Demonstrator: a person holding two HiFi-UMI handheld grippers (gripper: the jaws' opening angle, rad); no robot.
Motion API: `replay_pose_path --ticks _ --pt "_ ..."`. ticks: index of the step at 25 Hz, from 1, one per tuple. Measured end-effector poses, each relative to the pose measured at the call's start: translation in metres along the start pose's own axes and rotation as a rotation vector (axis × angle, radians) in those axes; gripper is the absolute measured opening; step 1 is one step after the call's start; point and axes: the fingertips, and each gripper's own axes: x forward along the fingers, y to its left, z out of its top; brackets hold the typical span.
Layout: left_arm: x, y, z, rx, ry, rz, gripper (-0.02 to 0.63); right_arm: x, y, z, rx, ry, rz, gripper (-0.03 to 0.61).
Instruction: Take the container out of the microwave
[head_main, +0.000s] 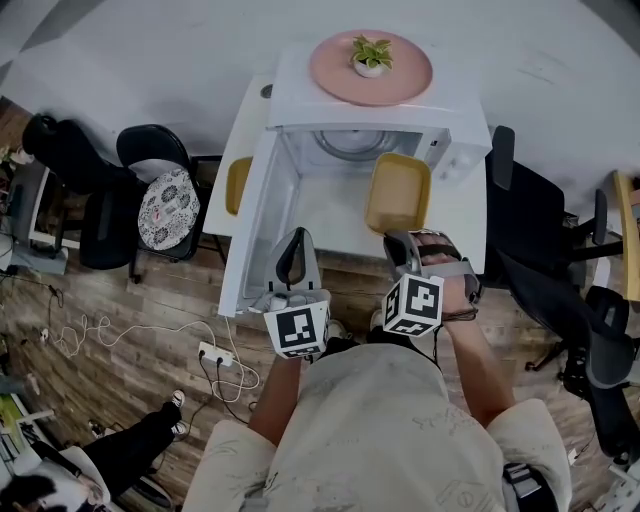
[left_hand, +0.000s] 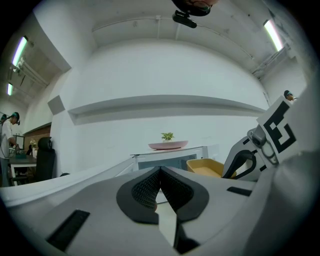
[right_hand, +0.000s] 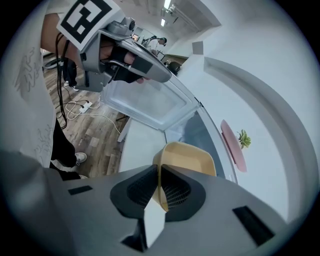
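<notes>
Container: shallow yellow plastic container (head_main: 398, 192) lying straight ahead of right claw (head_main: 404, 243), long axis running away toward white microwave (head_main: 455, 125), looking already out of its mouth.
Right claw: pinching the near rim, nearly closed.
Left claw (head_main: 292, 262): sitting shut, gripping nothing, beside open microwave door (head_main: 250, 235).

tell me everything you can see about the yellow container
The yellow container is a shallow, open-topped tub, rectangular with rounded corners, plain mustard, plastic by its look, and empty. It is roughly level just outside the open microwave, right of its mouth. The right gripper is shut on its near rim. Whether its base rests on anything is unclear.
</notes>
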Motion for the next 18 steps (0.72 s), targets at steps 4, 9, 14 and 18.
replay_pose_path --ticks 4,9,14,18 --pt "0.0 0.0 0.005 -0.022 -0.045 -0.018 0.008 -0.002 -0.008 0.002 -0.006 0.007 -0.044 0.037" --pt "0.003 0.0 0.008 -0.005 -0.058 -0.023 0.008 -0.002 -0.014 0.004 -0.062 0.019 -0.095 0.037" --pt "0.007 0.002 0.01 -0.003 -0.071 -0.017 0.008 -0.001 -0.018 0.006 -0.071 0.017 -0.101 0.037" --pt "0.011 0.002 0.012 0.0 -0.081 -0.023 0.008 0.001 -0.021 0.008 -0.072 0.01 -0.098 0.037"
